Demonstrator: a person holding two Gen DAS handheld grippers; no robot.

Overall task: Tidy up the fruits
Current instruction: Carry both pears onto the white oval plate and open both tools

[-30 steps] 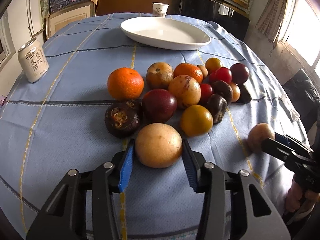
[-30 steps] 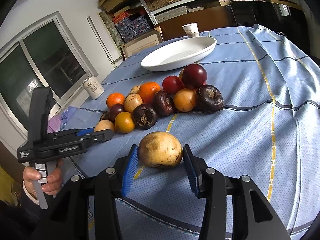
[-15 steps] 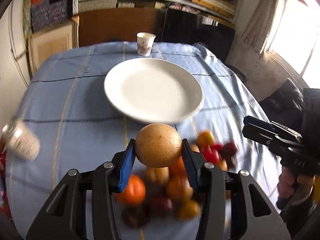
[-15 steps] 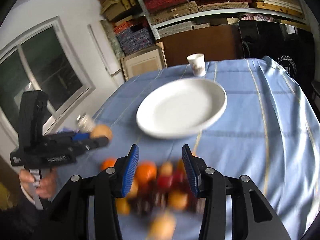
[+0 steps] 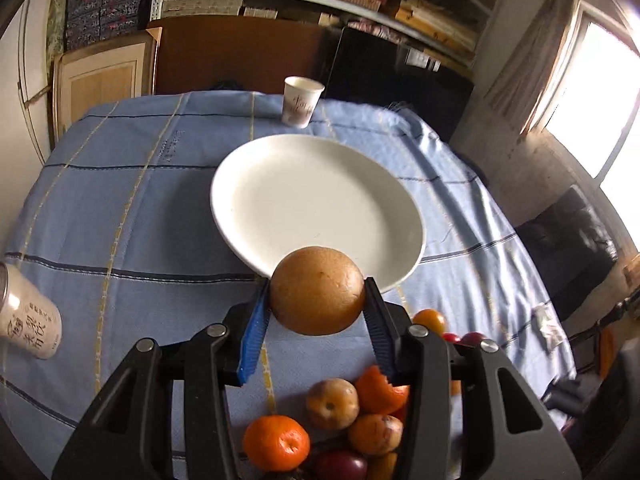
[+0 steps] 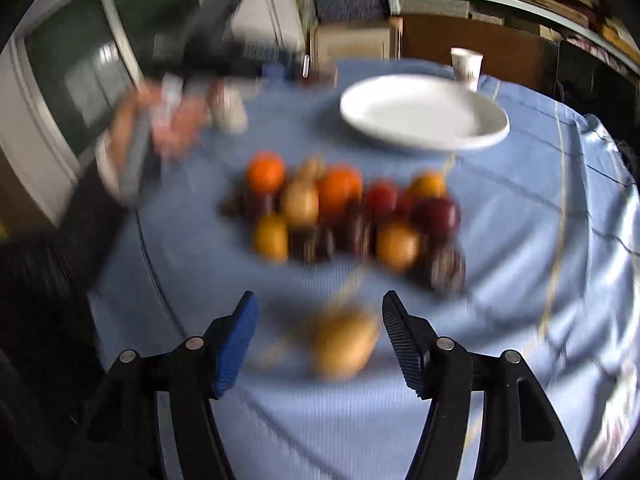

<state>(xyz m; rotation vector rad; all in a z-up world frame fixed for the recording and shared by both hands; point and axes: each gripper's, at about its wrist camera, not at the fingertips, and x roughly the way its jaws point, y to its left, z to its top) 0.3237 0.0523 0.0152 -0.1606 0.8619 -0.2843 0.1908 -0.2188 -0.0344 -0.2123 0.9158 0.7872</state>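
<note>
Left hand-held gripper (image 5: 316, 300) pinches a round tan fruit (image 5: 317, 290) btwn its two pads, blue pad (image 5: 253, 338) on one side, dark pad on the other, both pressed to the skin. Fruit is held up off the surface (image 5: 132, 216), at the near rim of the white plate (image 5: 316, 204); in left wrist view it overlaps that rim. Plate itself has nothing on it.

Rel. to the plate: paper cup (image 5: 302, 101) stands beyond its far edge, near the back end of the blue checked cloth. White can (image 5: 29, 316) w/ printed characters sits well off to the plate's left, nearer the camera, looks tilted by the lens. Fruit pile (image 5: 348, 420) lies on the near side of the plate, under and behind the left gripper: a mandarin (image 5: 277, 442), a brownish speckled fruit (image 5: 332, 403), more orange and dark red ones, partly hidden by the gripper frame.

Right wrist view is v. blurred. Right hand-held gripper (image 6: 318, 332) has its jaws spread and opening; an oval tan fruit (image 6: 345, 344) lies on the cloth btwn them, pads not touching it. This fruit is on the near side of the pile, apart from it, far from the plate. Pile (image 6: 344, 216) sits btwn that fruit and the plate (image 6: 424, 114). Person's hand (image 6: 160, 120) w/ the other gripper shows as a smear left of the plate.
</note>
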